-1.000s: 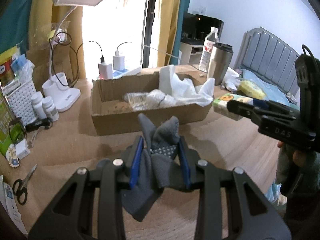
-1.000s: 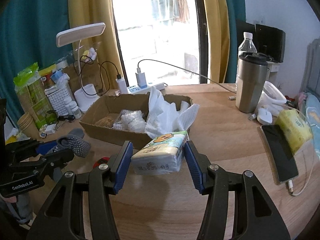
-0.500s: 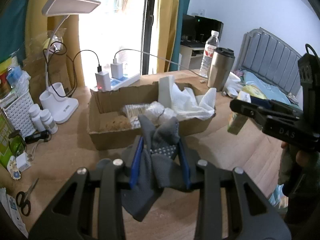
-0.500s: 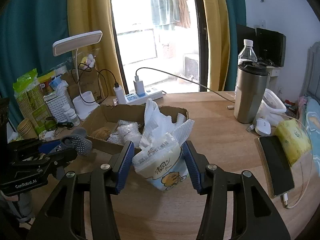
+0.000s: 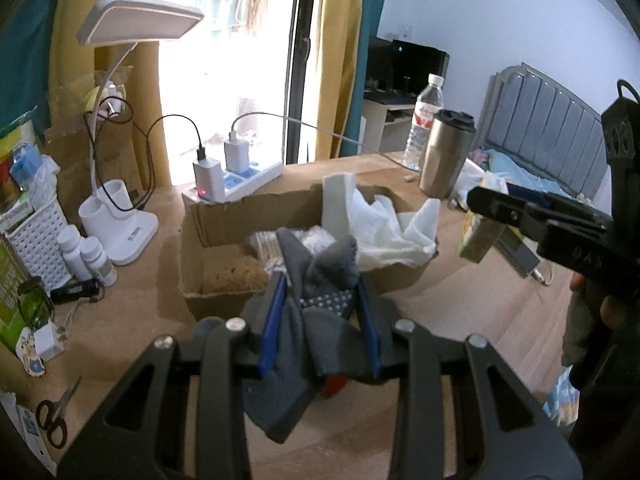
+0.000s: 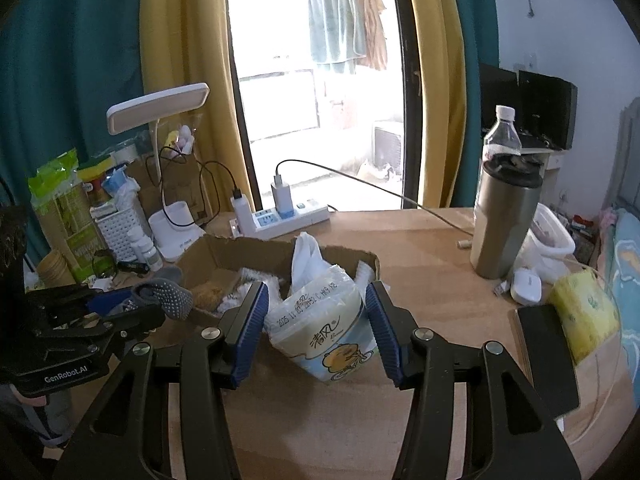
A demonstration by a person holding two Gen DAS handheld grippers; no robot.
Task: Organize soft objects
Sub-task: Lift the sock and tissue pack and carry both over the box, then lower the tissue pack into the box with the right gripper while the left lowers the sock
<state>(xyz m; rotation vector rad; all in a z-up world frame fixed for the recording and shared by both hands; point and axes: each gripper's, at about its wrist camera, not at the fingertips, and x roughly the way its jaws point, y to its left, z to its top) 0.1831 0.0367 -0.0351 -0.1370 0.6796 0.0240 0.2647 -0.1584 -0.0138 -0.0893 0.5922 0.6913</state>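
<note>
A grey sock [image 5: 296, 344] with a dotted sole is bunched between the blue pads of my left gripper [image 5: 321, 292], which is shut on it just in front of the cardboard box [image 5: 224, 216]. Its toe sticks up and its leg hangs below the fingers. My right gripper [image 6: 316, 292] is shut on a soft tissue pack [image 6: 320, 328] with a cartoon print, held tilted above the table at the box's [image 6: 240, 248] near right corner. In the left wrist view the right gripper [image 5: 492, 204] and its tissue pack [image 5: 478, 236] show at right. A white plastic bag [image 6: 306, 256] stands in the box.
A steel tumbler [image 6: 504, 220], a water bottle [image 6: 502, 132], a phone [image 6: 546, 356] and a yellow tissue pack [image 6: 584, 316] sit to the right. A power strip [image 5: 240, 180] and desk lamp [image 5: 120, 216] stand behind the box. Pill bottles [image 5: 92, 256] and scissors [image 5: 52, 416] lie at left.
Both grippers have risen and come closer to the box. The tissue pack has tipped from lying flat to hanging end-down between the right jaws. The sock stays held.
</note>
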